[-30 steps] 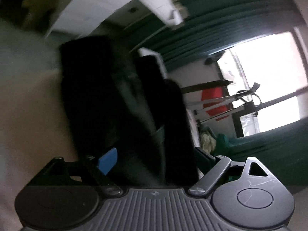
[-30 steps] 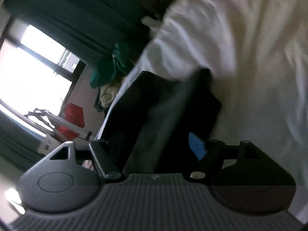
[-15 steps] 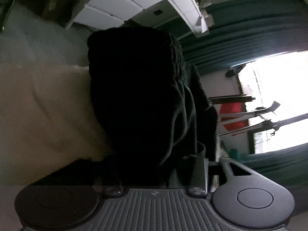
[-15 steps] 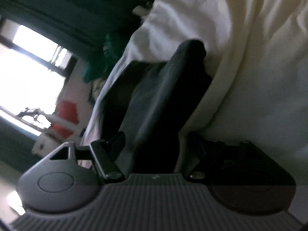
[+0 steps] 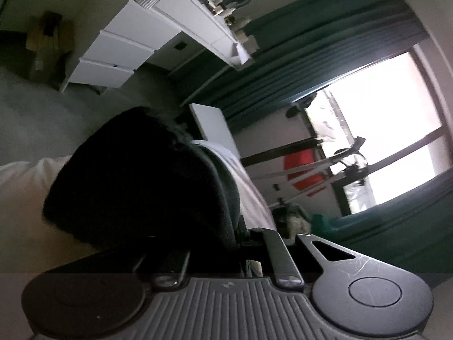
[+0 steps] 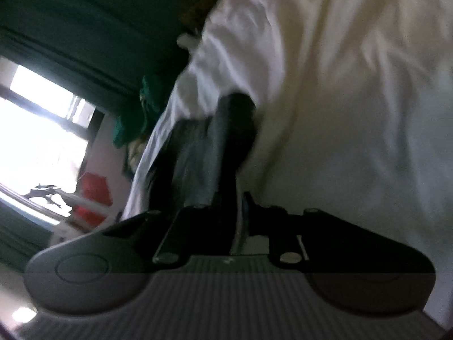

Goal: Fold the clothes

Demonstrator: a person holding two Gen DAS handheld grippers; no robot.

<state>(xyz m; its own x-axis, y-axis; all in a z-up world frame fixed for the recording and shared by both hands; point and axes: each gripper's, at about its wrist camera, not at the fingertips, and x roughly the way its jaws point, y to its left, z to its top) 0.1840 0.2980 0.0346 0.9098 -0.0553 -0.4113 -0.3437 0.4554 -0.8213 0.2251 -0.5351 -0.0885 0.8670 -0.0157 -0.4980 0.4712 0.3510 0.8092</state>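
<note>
A black garment (image 5: 141,178) lies bunched on a white bed sheet (image 5: 25,198) in the left wrist view. My left gripper (image 5: 215,235) is shut on its near edge, and the cloth hides the fingertips. In the right wrist view the same black garment (image 6: 223,147) runs from the jaws across the white sheet (image 6: 354,113). My right gripper (image 6: 226,212) is shut on a fold of it. Both views are tilted sideways.
A white dresser (image 5: 158,39) stands beyond the bed. Dark green curtains (image 5: 311,45) frame a bright window (image 5: 382,124). A red item and a metal rack (image 5: 305,170) stand near the window. Green clothes (image 6: 141,119) pile at the bed's far edge.
Both grippers have closed on the black garment; the blue finger pads seen open a second ago are now hidden in cloth. The garment has been drawn into a tighter bunch.
</note>
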